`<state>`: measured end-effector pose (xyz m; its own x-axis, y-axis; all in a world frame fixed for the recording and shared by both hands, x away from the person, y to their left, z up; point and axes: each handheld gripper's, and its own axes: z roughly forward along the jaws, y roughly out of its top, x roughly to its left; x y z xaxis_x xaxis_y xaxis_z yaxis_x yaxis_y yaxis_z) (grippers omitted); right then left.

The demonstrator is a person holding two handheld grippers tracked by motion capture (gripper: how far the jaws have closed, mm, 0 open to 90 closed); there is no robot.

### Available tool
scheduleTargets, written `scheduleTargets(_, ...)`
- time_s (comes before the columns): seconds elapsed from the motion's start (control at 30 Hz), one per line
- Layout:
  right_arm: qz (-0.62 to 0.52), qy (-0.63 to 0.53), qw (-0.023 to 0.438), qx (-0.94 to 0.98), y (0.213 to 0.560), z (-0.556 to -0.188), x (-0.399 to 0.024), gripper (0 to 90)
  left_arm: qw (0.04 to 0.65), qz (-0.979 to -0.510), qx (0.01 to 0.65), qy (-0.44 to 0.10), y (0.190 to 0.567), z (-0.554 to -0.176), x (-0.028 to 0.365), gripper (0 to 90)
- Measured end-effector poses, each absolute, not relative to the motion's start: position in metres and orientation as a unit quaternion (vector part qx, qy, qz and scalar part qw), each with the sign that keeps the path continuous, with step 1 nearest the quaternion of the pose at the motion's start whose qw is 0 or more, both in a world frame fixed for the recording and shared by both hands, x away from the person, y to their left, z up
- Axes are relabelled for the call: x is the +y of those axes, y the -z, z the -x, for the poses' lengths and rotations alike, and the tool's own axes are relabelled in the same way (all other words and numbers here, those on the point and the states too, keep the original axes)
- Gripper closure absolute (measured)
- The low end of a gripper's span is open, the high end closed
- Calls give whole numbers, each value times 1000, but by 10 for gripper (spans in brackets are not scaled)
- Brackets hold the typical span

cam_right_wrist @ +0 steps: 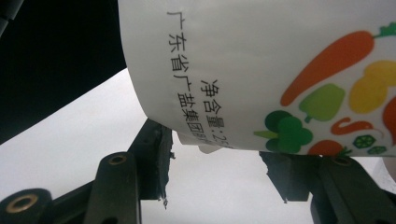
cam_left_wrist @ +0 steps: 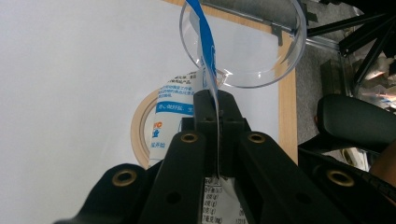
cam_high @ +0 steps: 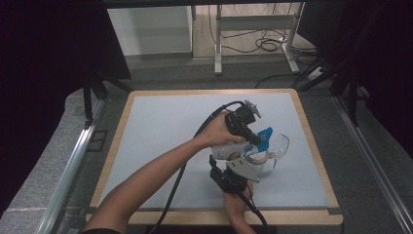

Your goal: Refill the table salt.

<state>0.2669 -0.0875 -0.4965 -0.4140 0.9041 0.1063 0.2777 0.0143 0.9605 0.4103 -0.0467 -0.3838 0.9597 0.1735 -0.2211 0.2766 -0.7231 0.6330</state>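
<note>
The left gripper [cam_left_wrist: 217, 109] is pressed together on the blue top edge of a white printed pouch [cam_left_wrist: 175, 116], pinching the thin film (seen edge-on betw. the 2 jaws in the left gripper view). The right gripper [cam_right_wrist: 217, 158] is clamped about halfway on the pouch body [cam_right_wrist: 261, 70], 1 jaw each side, the veg. print facing its camera. In the high view the left gripper [cam_high: 249, 130] and right gripper [cam_high: 233, 171] are seen close together w/ the pouch [cam_high: 229, 150] held betw. them, right of the table's middle.

A clear round dish [cam_left_wrist: 254, 44] is seen just beyond the blue edge, near the table's wooden rim [cam_left_wrist: 287, 98]; a tan ring [cam_left_wrist: 140, 123] lies beneath the pouch on the grey table [cam_high: 160, 131].

Judged risks: the film could be pulled out of the left pinch if tugged askew, since only a narrow strip is caught; contents could be spilled past the dish if the pouch is squeezed harder or tipped off-line; the light dish could be knocked toward the rim.
</note>
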Motion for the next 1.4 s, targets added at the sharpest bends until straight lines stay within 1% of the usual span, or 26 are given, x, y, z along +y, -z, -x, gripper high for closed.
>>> scheduleTargets(0.13,-460,-539,283,646,495,-266,-89,468,350,-926,121,76,384,-411,-47,900)
scheduleTargets(1.4,-461,-541,280,645,491,-269,-87,473,343,-929,122,71,382,-411,-47,900)
